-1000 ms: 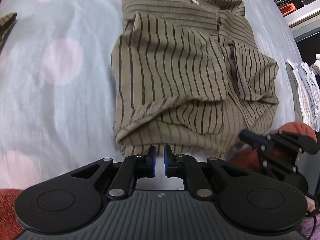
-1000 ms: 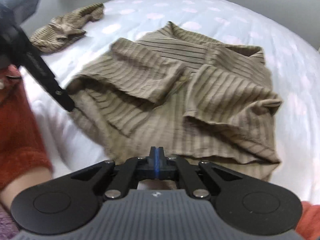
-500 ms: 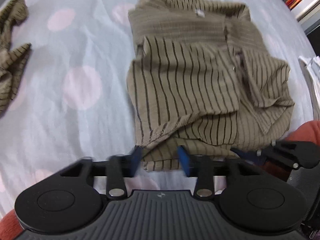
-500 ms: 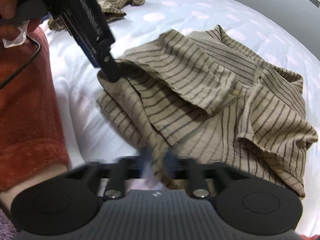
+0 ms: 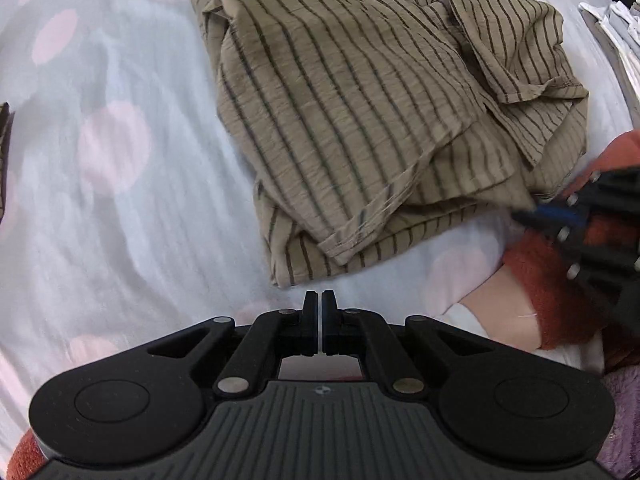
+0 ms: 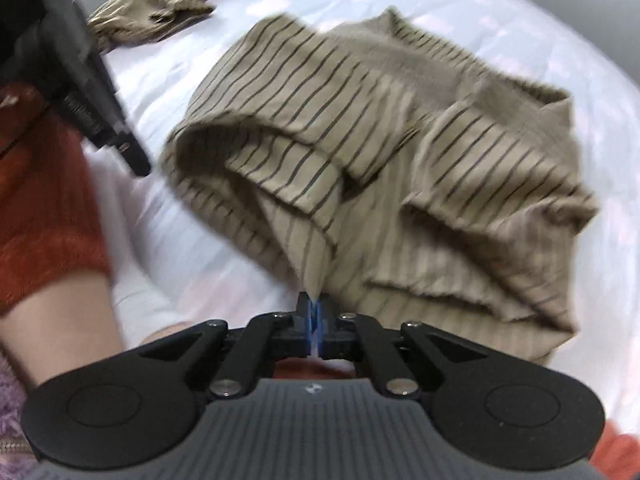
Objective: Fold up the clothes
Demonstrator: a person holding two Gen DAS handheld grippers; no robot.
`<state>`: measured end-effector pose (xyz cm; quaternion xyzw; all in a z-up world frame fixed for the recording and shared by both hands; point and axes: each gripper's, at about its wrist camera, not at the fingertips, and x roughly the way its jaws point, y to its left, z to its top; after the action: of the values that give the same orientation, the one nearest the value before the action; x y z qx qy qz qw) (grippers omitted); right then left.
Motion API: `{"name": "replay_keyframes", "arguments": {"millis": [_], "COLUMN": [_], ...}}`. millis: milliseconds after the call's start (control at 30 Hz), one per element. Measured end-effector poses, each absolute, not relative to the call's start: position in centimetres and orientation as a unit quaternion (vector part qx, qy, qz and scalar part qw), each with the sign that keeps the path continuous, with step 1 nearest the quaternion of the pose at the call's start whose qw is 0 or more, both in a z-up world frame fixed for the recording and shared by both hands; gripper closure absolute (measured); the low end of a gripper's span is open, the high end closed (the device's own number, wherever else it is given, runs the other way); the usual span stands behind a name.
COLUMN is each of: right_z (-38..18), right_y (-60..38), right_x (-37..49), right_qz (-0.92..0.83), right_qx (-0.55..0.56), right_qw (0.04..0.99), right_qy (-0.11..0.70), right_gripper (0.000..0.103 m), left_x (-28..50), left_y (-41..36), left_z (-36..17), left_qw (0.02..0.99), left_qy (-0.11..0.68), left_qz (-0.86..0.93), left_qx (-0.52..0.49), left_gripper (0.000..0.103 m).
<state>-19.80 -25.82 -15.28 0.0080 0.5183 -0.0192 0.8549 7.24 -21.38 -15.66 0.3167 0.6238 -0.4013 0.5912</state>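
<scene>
A half-folded striped shirt lies mid-bed as the right gripper pinches its near hem, jaws easing apart, while the clenched, empty left gripper must regrasp the near corner before the fold.

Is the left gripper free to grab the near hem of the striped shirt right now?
Probably yes. The left gripper is shut and empty just short of the striped shirt, with only bare bedsheet between; it must open first. The right gripper pinches another edge, off to the side.
</scene>
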Motion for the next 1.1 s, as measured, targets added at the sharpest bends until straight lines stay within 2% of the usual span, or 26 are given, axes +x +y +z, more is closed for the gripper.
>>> {"name": "replay_keyframes", "arguments": {"millis": [67, 133, 167, 200, 467, 633, 767, 1033, 1100], "right_z": [-15.3, -14.5, -14.1, -13.7, -8.8, -7.3, -8.6, -11.0, -11.0], "right_y": [-25.5, -25.6, -25.8, -26.1, -30.5, -35.3, -38.9, -41.6, -42.0], "right_x": [-20.2, -20.9, -21.4, -21.8, -25.1, -25.6, -24.5, -22.9, -23.3], "right_qz": [-0.006, -0.001, 0.001, 0.002, -0.086, -0.092, -0.038, 0.047, 0.051], "right_qx": [0.01, 0.023, 0.031, 0.039, 0.022, -0.051, -0.11, -0.079, -0.069], "right_qw": [0.857, 0.863, 0.867, 0.872, 0.898, 0.873, 0.839, 0.825, 0.828], "right_qy": [0.516, 0.504, 0.497, 0.488, 0.43, 0.475, 0.532, 0.557, 0.555], "right_gripper": [0.095, 0.088, 0.081, 0.078, 0.078, 0.075, 0.075, 0.076, 0.076], "left_x": [7.2, 6.9, 6.6, 6.4, 5.4, 4.0, 3.2, 4.3, 4.2], "left_y": [-21.3, -21.1, -21.0, -20.8, -22.6, -26.1, -27.3, -32.8, -35.2], "left_z": [-15.0, -14.1, -13.6, -13.1, -8.9, -9.1, -9.3, -9.5, -9.6], "left_qw": [0.592, 0.593, 0.594, 0.596, 0.635, 0.629, 0.621, 0.623, 0.618], "left_qy": [0.621, 0.612, 0.606, 0.601, 0.523, 0.504, 0.51, 0.488, 0.474], "left_qz": [-0.41, -0.426, -0.436, -0.444, -0.522, -0.551, -0.561, -0.576, -0.587], "left_qx": [0.31, 0.304, 0.3, 0.293, 0.224, 0.216, 0.197, 0.202, 0.221], "left_gripper": [0.103, 0.099, 0.091, 0.086, 0.085, 0.085, 0.083, 0.083, 0.076]}}
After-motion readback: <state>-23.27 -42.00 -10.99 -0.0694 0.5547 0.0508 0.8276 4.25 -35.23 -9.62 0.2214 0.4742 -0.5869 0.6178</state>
